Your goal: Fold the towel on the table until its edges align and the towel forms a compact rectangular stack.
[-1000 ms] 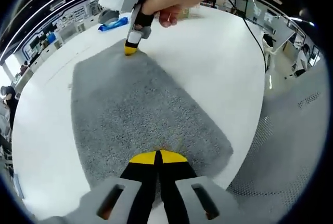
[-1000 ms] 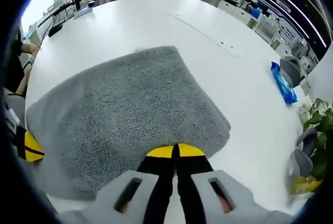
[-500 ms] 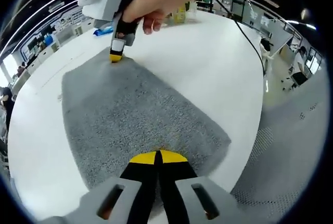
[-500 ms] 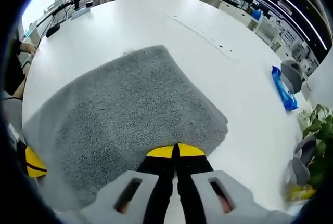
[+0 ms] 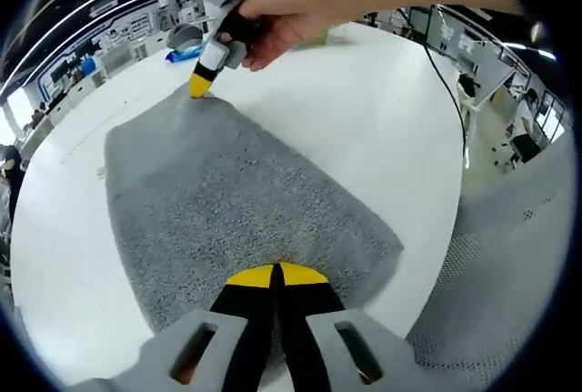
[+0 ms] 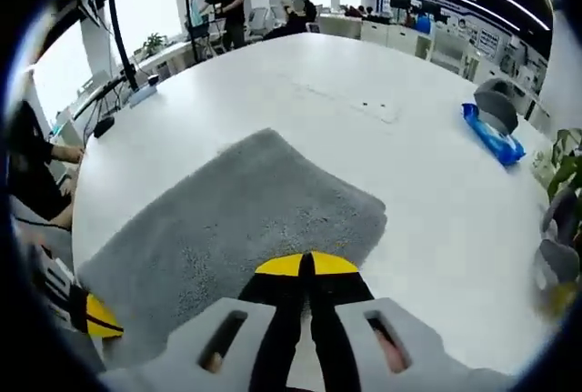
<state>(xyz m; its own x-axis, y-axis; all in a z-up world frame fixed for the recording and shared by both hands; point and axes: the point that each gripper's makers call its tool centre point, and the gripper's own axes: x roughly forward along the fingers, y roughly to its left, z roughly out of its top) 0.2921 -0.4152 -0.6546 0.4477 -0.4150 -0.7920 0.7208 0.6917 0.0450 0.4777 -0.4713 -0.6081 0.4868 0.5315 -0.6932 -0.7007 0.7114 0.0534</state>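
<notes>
Left gripper view: the gray towel (image 5: 236, 201) lay flat on the white surface (image 5: 382, 110), one short edge close to the surface's near edge. The left claw (image 5: 275, 274) sat at the near corner with its yellow tips together, clamped on the towel's hem. At the far corner the right claw (image 5: 199, 85), held in a person's hand (image 5: 273, 33), had its tips pressed to the cloth; they looked pinched on that corner. A blue packet (image 5: 182, 52) lay farther back toward the far edge of the surface.

Right gripper view: the same towel (image 6: 227, 228) ran away toward the left. The right claw (image 6: 309, 265) was closed on the near corner, tips together with cloth between them. The left claw (image 6: 95, 317) showed at the lower left, on the towel's other corner along the same edge. The blue packet (image 6: 491, 133) lay well apart to the right, a gray cap-like object (image 6: 496, 96) just beyond it, and green leaves (image 6: 568, 165) at the far right margin. People stood at the back of the room.

Judgement: each claw held one corner of the same edge so that the edge could be lifted level and carried across to the opposite edge. The towel looked unfolded or at most once folded; I could not tell the layers apart. The first fold seemed about to start. Uneven lifting would skew the edges.
</notes>
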